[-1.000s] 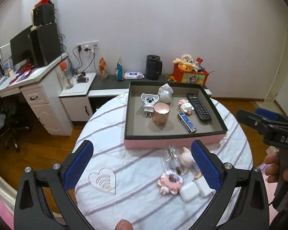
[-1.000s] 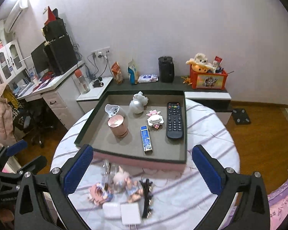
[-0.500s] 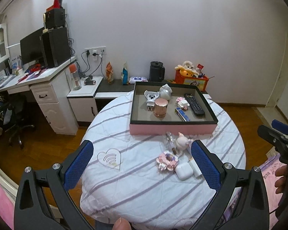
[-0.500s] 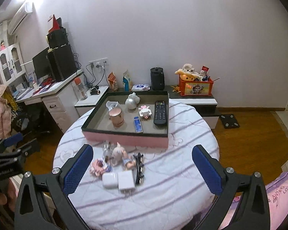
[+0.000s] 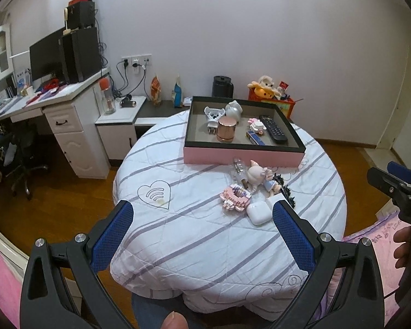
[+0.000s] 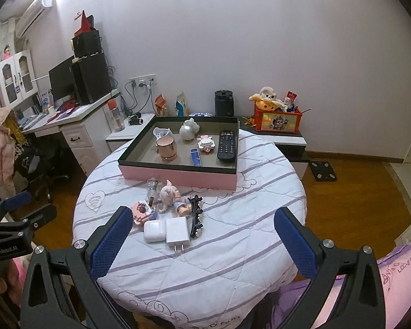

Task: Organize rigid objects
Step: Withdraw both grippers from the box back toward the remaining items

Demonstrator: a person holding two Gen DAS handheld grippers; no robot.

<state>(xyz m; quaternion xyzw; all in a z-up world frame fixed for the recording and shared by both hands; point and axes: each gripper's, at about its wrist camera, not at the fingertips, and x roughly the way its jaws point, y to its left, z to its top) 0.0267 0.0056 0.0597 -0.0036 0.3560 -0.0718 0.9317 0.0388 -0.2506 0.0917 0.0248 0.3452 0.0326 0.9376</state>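
Observation:
A pink-sided tray [image 5: 242, 156] [image 6: 178, 175] stands at the far side of the round table and holds a remote [image 6: 227, 145], a rose-gold cylinder [image 6: 166, 150], a blue lighter [image 6: 196, 157] and small figures. In front of it lie a white earbud case [image 6: 154, 230], a white charger [image 6: 177, 231], a black hair clip [image 6: 196, 215], a pig doll [image 6: 168, 194], a pink block toy [image 5: 236, 198] and a small bottle [image 5: 239, 168]. My left gripper [image 5: 202, 230] and right gripper [image 6: 201, 233] hang open and empty above the table's near edge.
The table wears a white striped cloth [image 5: 200, 235]. A white desk [image 5: 54, 101] with monitor stands at the left, with an office chair [image 5: 22, 161] beside it. A low shelf with a black kettle [image 6: 224, 103] and an orange toy box [image 6: 278, 119] lines the back wall. Wooden floor surrounds the table.
Both grippers have pulled back and up from the table, so the tray and loose items look smaller and farther. Both stay open and empty.

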